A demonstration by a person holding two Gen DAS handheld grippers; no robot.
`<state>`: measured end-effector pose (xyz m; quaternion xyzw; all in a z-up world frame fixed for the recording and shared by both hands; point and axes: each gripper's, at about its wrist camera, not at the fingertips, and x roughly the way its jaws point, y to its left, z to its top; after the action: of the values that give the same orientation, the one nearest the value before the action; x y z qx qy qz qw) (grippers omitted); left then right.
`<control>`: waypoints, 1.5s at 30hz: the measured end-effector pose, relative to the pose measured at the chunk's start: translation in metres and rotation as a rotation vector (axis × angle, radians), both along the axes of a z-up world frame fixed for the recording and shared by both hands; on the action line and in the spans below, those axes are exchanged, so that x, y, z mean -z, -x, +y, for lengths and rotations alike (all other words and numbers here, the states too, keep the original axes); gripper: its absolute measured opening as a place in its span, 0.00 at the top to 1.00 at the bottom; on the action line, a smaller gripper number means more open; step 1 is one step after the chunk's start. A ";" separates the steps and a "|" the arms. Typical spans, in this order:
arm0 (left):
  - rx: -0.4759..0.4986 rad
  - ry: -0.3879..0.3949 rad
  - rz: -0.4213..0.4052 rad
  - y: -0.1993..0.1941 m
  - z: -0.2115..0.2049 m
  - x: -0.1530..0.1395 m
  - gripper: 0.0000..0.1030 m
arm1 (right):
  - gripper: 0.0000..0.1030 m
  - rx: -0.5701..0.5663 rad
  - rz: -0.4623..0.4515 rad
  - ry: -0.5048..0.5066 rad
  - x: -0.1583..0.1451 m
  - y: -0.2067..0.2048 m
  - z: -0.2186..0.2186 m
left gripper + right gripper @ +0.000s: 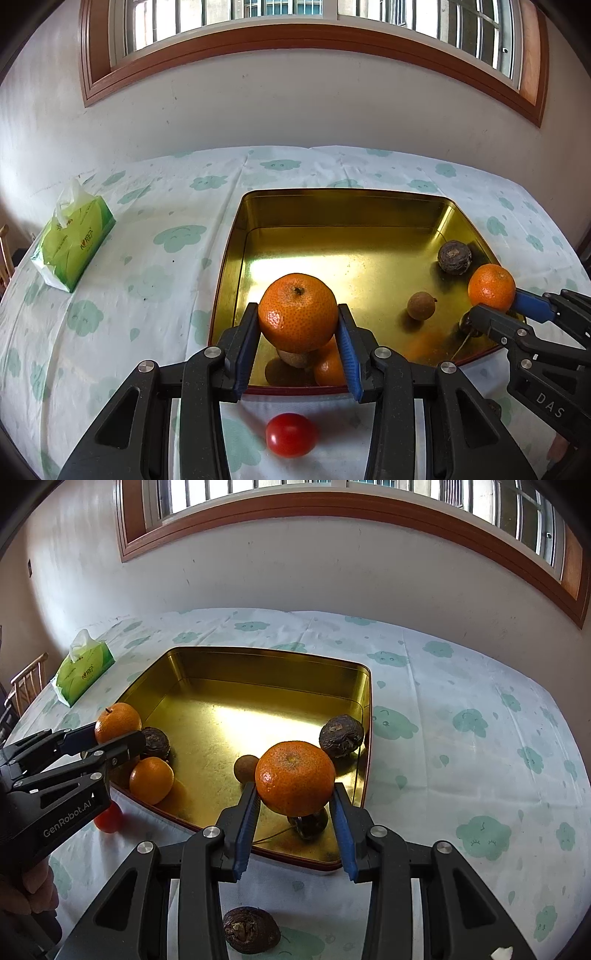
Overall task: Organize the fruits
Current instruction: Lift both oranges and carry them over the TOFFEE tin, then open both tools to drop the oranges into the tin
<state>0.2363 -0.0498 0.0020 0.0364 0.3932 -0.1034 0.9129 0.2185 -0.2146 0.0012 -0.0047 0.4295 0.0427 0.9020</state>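
Left gripper (122,734) reads "GenRobot.AI"; right gripper (495,306) "DAS".

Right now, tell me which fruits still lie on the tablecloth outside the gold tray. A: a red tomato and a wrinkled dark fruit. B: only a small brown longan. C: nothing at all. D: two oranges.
A: the red tomato rests on the cloth before the gold tray, and the wrinkled dark fruit sits on the cloth near the tray's front edge.
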 end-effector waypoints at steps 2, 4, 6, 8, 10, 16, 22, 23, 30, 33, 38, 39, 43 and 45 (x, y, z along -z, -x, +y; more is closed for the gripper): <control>-0.004 0.002 0.012 -0.005 0.001 0.004 0.60 | 0.65 0.001 0.005 -0.002 0.002 -0.003 0.000; -0.007 0.007 0.017 -0.008 0.002 0.007 0.60 | 0.65 -0.003 0.001 0.008 0.003 -0.005 0.002; -0.007 -0.006 0.005 -0.007 0.001 0.008 0.60 | 0.65 -0.007 0.001 0.015 0.004 -0.007 0.003; -0.003 -0.021 -0.006 -0.006 0.000 0.009 0.60 | 0.65 -0.009 0.006 0.015 0.006 -0.008 0.004; 0.000 -0.031 -0.014 -0.006 -0.001 0.009 0.60 | 0.65 -0.008 0.012 0.011 0.008 -0.010 0.004; 0.002 -0.029 -0.016 -0.005 -0.002 0.009 0.60 | 0.64 -0.008 0.012 0.009 0.009 -0.009 0.006; 0.011 -0.038 0.002 -0.006 -0.002 0.011 0.58 | 0.62 -0.010 0.014 0.000 0.007 -0.008 0.005; 0.011 -0.034 0.003 -0.006 -0.002 0.011 0.58 | 0.61 -0.010 0.013 0.000 0.007 -0.007 0.005; -0.008 -0.027 0.004 -0.001 0.001 0.008 0.47 | 0.55 0.001 -0.004 -0.014 0.000 0.004 0.002; 0.001 -0.026 0.000 0.007 0.000 0.003 0.47 | 0.55 0.013 -0.010 -0.023 -0.004 0.013 -0.001; 0.007 -0.026 -0.029 0.031 0.001 -0.006 0.47 | 0.54 0.023 -0.029 -0.021 -0.013 0.035 -0.002; 0.006 -0.021 -0.034 0.036 0.001 -0.009 0.47 | 0.54 0.021 -0.031 -0.020 -0.014 0.040 -0.002; 0.007 -0.009 -0.047 0.061 0.005 -0.017 0.47 | 0.54 0.022 -0.032 -0.013 -0.014 0.064 -0.001; 0.006 -0.006 -0.052 0.075 0.009 -0.018 0.47 | 0.54 0.023 -0.027 -0.008 -0.012 0.076 -0.001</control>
<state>0.1615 -0.0412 0.0201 0.0429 0.3694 -0.1040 0.9224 0.1423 -0.2160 0.0127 0.0033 0.4172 0.0342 0.9082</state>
